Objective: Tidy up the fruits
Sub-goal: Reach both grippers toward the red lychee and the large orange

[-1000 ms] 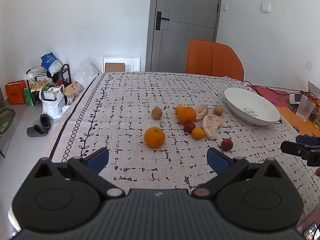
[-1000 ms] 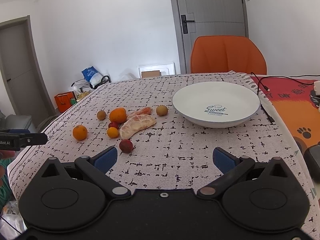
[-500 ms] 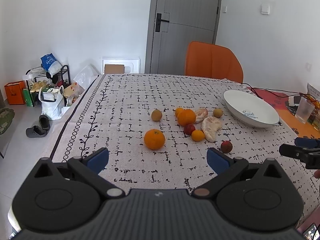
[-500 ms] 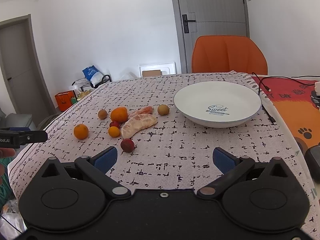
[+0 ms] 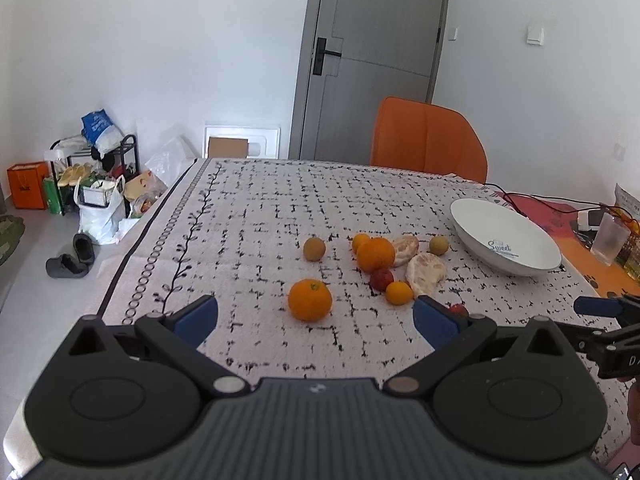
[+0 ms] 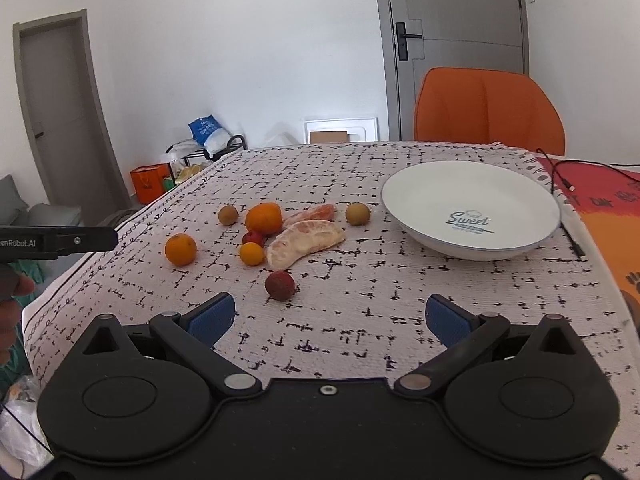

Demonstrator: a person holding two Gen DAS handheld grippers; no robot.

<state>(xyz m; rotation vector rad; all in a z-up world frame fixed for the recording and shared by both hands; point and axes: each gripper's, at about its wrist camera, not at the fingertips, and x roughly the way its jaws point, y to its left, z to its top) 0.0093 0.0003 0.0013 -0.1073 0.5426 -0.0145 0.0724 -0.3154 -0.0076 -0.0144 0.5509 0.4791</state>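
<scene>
1. The left gripper is hovering low over the near edge of the desk, pointing forward. Its jaws are wide apart and holding nothing.
2. A round orange is sitting alone on the desk, just ahead of those jaws.
3. Further right, more fruits are lying close together: a bigger orange, a tiny orange one, peeled pale pieces and a red fruit.
4. The right gripper is hovering near that red fruit. Its jaws are wide apart too, with nothing in them.
5. A white bowl is sitting on the right with no fruit in it.
</scene>
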